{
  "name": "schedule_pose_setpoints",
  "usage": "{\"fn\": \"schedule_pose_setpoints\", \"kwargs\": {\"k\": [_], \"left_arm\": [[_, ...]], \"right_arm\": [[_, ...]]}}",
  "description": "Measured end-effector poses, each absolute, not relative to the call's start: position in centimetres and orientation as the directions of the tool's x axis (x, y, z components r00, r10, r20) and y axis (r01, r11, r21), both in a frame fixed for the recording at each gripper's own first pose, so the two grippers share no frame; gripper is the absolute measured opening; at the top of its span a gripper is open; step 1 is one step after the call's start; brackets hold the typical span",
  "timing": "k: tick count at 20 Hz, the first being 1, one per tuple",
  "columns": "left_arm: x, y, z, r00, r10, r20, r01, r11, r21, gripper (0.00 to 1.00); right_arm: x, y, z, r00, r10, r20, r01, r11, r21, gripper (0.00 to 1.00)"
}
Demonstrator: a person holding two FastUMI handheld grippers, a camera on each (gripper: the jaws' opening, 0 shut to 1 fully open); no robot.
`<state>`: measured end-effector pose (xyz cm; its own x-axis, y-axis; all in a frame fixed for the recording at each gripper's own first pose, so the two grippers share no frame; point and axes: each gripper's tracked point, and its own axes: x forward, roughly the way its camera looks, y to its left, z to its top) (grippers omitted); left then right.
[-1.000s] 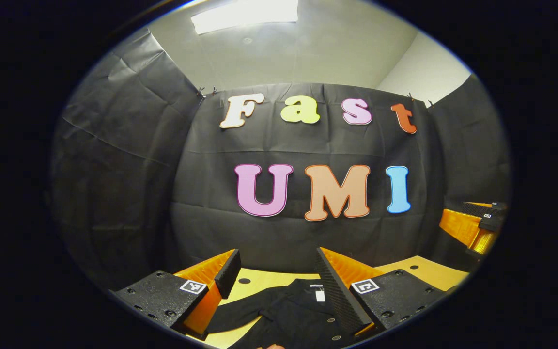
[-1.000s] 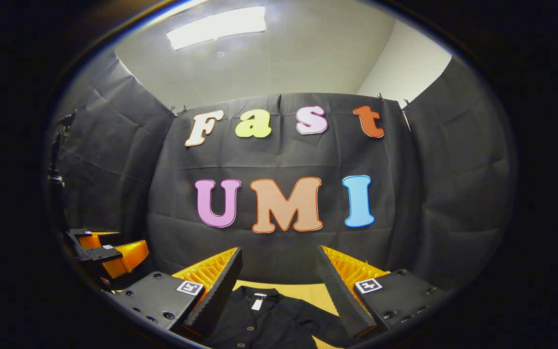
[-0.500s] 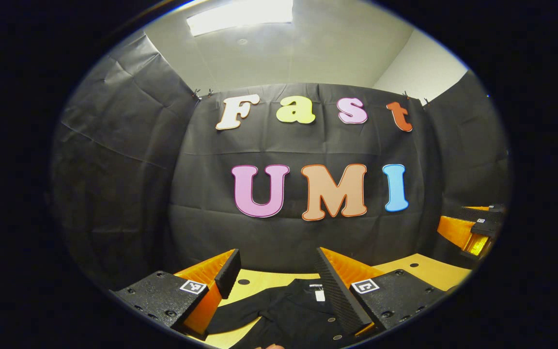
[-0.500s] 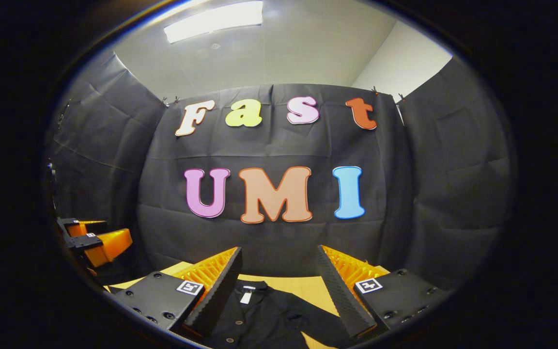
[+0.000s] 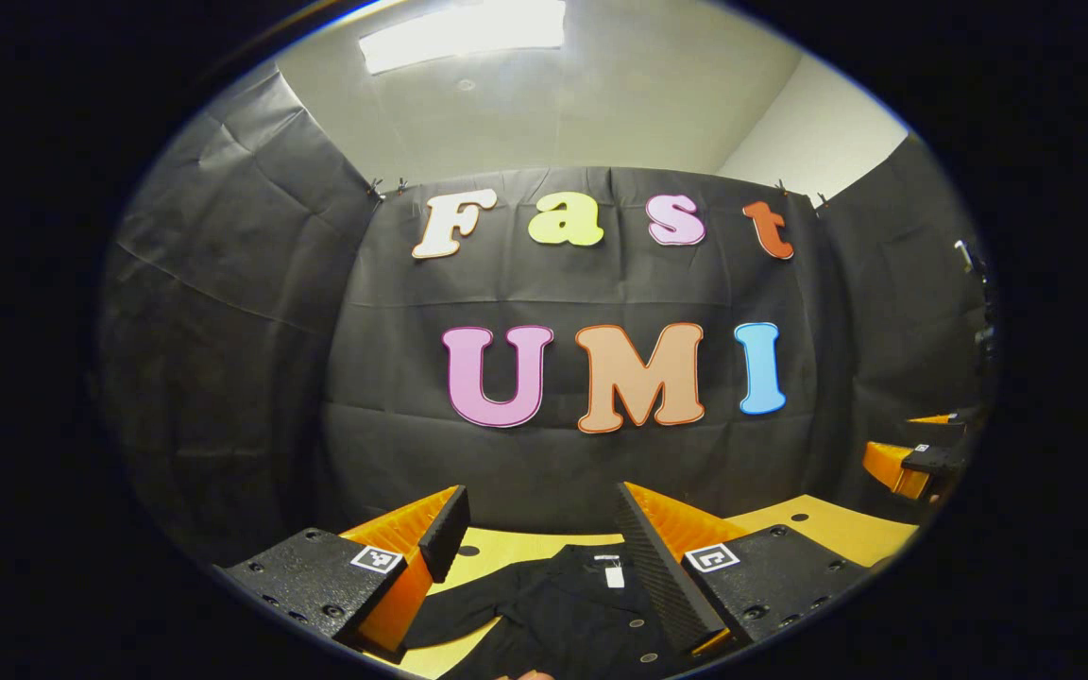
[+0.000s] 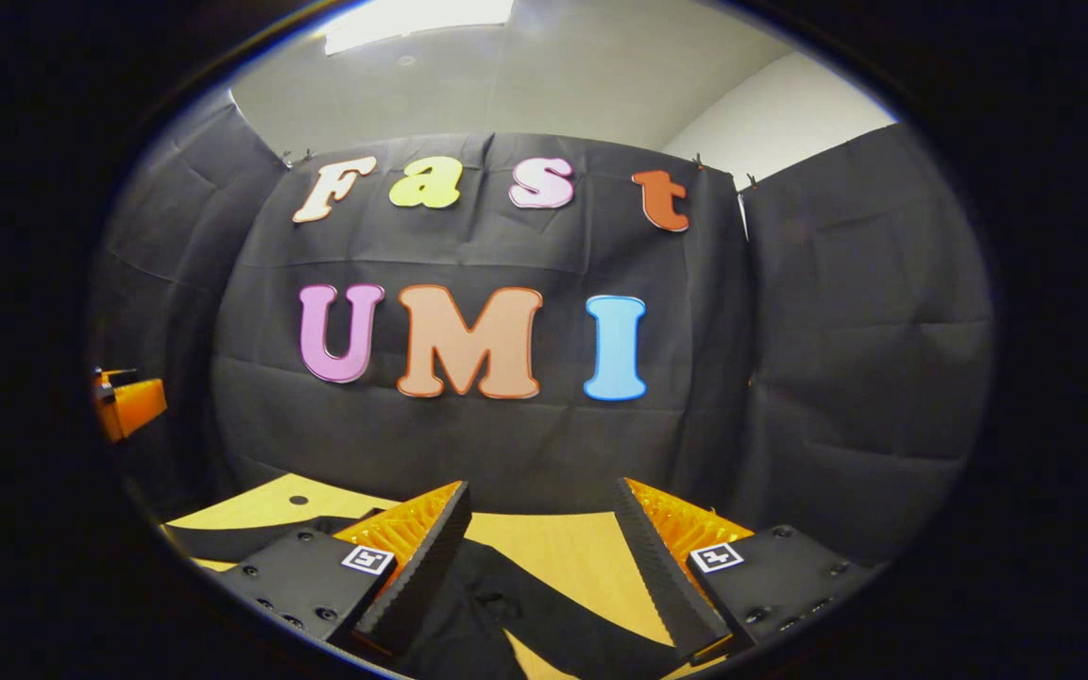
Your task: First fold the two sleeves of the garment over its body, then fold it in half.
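Judging from how things lie, nothing of the task is seen to be done yet. The counter [image 5: 827, 529], a pale wooden top, is seen running back to the booth's black wall, with small round holes near its far edge. On it the shirt [image 5: 563, 614], a dark buttoned garment, is spread flat with its collar and white tag toward the far edge. In the right gripper view the shirt [image 6: 468, 623] is seen at its side, where a sleeve [image 6: 582, 628] is stretched out across bare wood toward the near edge, apart from the body and not laid over it. In the left gripper view the other sleeve [image 5: 454, 619] is likewise seen lying out on the counter beside the body. Both sleeve folds are therefore judged to be left, and the fold in half after them.

The left gripper [image 5: 539, 529] is held above the counter over the collar end, its fingers spread wide with nothing between them. The right gripper [image 6: 544, 529] is held wide too, over the sleeve, and is not seen touching cloth. At the edge of the left gripper view the right gripper [image 5: 917, 463] is also glimpsed, well apart.
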<state>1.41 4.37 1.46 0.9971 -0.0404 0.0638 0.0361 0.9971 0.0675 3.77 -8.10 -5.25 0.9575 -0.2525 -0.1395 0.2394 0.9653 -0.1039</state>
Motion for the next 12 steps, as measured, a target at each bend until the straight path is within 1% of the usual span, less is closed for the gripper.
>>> {"fn": "schedule_pose_setpoints", "kwargs": {"k": [1, 7, 9, 12], "left_arm": [[1.5, 4.4, 1.5, 0.997, -0.039, 0.066, 0.035, 0.997, 0.068, 0.92], [0.9, 3.6, 1.2, 0.998, -0.037, 0.059, 0.032, 0.996, 0.08, 0.92], [0.8, 3.4, 1.1, 0.998, -0.037, 0.059, 0.032, 0.996, 0.083, 0.92], [0.9, 3.2, 1.0, 0.998, -0.035, 0.055, 0.031, 0.996, 0.084, 0.92]], "right_arm": [[3.7, -9.4, -6.1, 0.947, -0.273, -0.168, 0.257, 0.96, -0.112, 0.98], [3.3, -15.0, -11.6, 0.884, -0.352, -0.307, 0.323, 0.935, -0.143, 0.99], [3.1, -16.2, -13.9, 0.859, -0.364, -0.36, 0.33, 0.931, -0.155, 0.98], [2.5, -17.6, -18.2, 0.813, -0.358, -0.459, 0.305, 0.934, -0.188, 0.98]]}}
